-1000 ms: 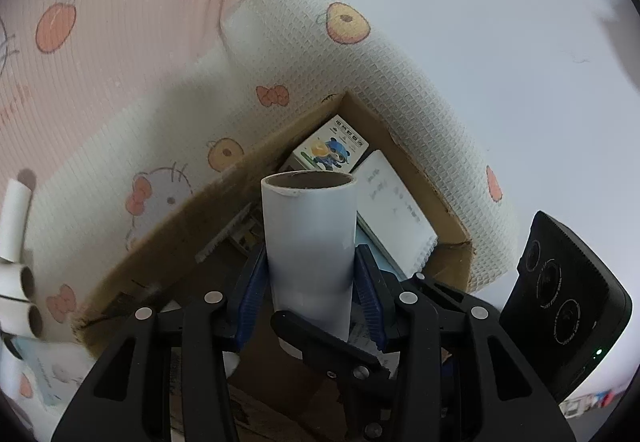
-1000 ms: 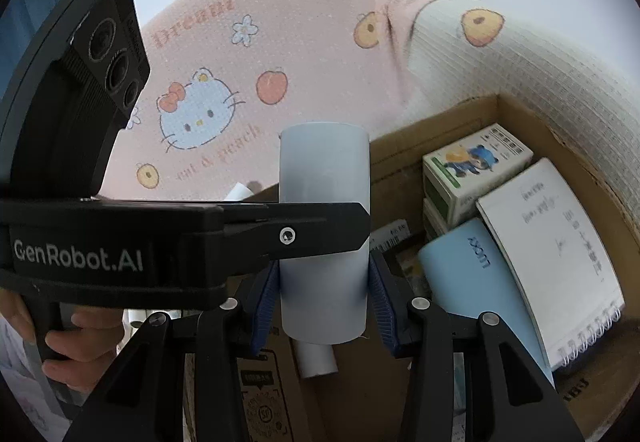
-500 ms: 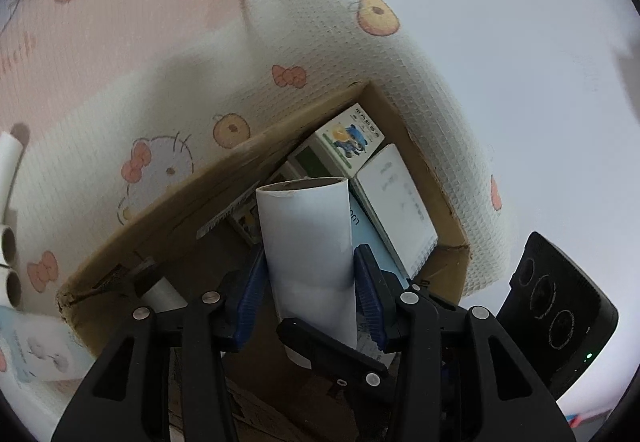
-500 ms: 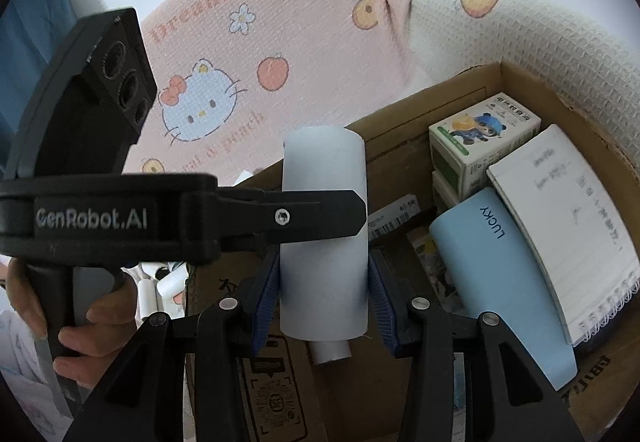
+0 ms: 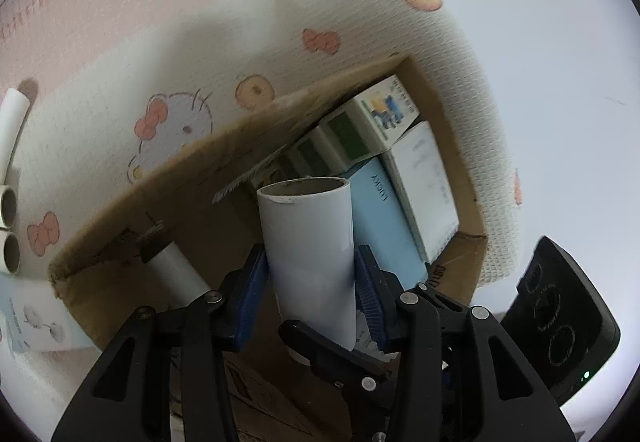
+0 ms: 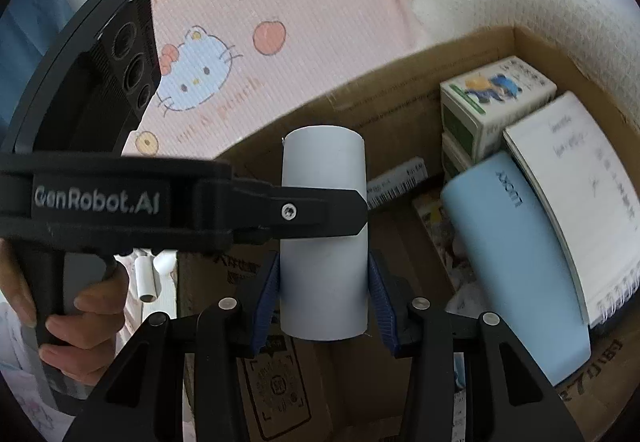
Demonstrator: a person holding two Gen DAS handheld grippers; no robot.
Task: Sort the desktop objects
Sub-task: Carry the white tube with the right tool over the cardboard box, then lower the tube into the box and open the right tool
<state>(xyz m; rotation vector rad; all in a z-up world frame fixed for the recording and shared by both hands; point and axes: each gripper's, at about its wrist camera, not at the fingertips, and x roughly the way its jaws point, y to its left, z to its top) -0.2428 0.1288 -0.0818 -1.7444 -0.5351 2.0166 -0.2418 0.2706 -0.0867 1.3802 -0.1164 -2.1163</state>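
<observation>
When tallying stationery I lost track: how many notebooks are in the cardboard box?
2. A blue notebook leans inside the cardboard box, and a white spiral-bound notebook sits right beside it, nearer the box's corner. Others may be hidden beneath.

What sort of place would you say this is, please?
Probably a home desk or table: a cartoon-cat cloth covers it, and a cardboard box holds a spiral notebook and small printed cartons.

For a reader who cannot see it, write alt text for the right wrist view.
The right gripper clamps an upright white tube above an open cardboard box holding a blue notebook, a spiral notepad and small cartons. The left gripper crosses in front of the tube.
</observation>
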